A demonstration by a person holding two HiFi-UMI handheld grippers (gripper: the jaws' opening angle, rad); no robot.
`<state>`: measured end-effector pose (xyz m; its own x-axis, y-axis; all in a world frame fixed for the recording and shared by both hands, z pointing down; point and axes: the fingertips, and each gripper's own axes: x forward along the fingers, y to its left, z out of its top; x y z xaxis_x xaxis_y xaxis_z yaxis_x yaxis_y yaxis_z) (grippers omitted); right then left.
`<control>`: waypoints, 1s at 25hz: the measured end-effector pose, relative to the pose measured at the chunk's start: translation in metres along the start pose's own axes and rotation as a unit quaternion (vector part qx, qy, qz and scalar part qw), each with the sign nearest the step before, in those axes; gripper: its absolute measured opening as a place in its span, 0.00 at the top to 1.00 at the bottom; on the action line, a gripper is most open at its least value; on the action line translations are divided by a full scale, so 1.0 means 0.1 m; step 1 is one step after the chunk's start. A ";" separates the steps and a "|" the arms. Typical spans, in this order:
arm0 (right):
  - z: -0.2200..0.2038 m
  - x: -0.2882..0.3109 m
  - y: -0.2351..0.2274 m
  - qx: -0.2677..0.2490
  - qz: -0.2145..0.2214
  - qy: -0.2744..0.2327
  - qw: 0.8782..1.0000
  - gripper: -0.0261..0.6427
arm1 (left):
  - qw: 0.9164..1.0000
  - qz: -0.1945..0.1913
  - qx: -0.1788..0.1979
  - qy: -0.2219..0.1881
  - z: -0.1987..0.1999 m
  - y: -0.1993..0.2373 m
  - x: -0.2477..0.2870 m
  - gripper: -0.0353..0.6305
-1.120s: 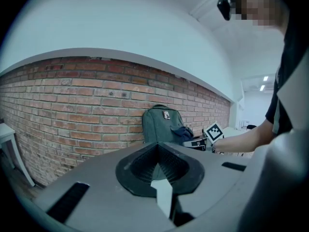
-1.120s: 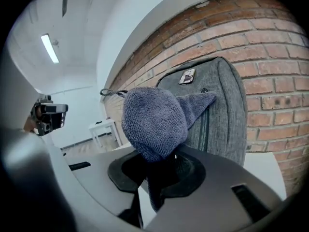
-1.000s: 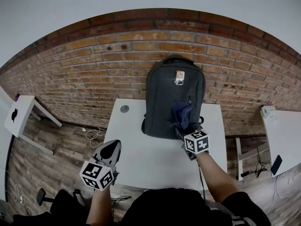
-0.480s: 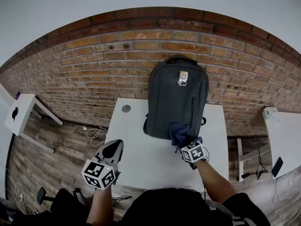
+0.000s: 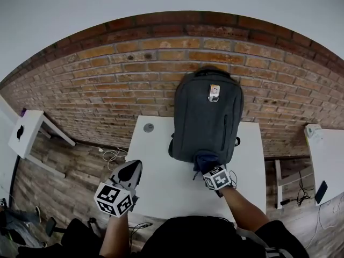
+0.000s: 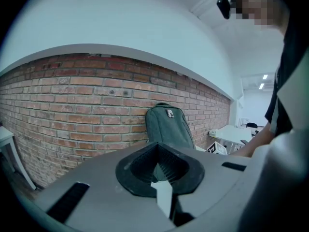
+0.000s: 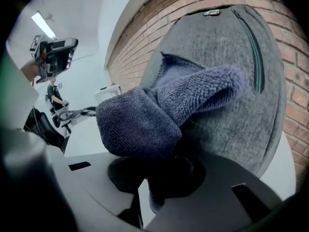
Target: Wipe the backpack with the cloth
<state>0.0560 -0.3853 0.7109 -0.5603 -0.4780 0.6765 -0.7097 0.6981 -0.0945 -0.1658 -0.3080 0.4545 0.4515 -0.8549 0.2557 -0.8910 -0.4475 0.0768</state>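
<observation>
Right gripper point(image 7: 159, 180) jaws pinching bunched dark blue terry cloth point(image 7: 145, 120), cloth just beyond jaws against lower front of upright grey fabric backpack point(image 5: 207, 117), left gripper point(image 6: 159, 170) jaws pressed together, nothing between, well apart from backpack.

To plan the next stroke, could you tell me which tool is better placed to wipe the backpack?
The right tool: it is shut on the cloth at the lower front of the backpack. The left tool is shut, empty and well aside.

The white table point(image 5: 161, 176) bears an upright grey backpack point(image 5: 207, 117) and, well apart, a small round disc point(image 5: 149, 127).
</observation>
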 end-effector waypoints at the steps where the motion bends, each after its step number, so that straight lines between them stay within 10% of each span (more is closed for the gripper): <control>1: 0.07 -0.01 0.02 -0.002 0.002 -0.009 1.000 0.87 | 1.000 -0.001 0.000 -0.001 0.01 0.02 0.01 0.95; 25: 2.58 -0.69 -0.60 -0.055 -0.069 -0.169 0.982 0.87 | 1.000 -0.007 -0.008 -0.004 -0.02 0.10 0.04 0.95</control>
<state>0.0272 -0.5322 0.4816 -0.5855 -0.7085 0.3940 -0.7488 0.6589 0.0722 -0.1729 -0.3152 0.4582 0.4635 -0.8509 0.2474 -0.8855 -0.4547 0.0950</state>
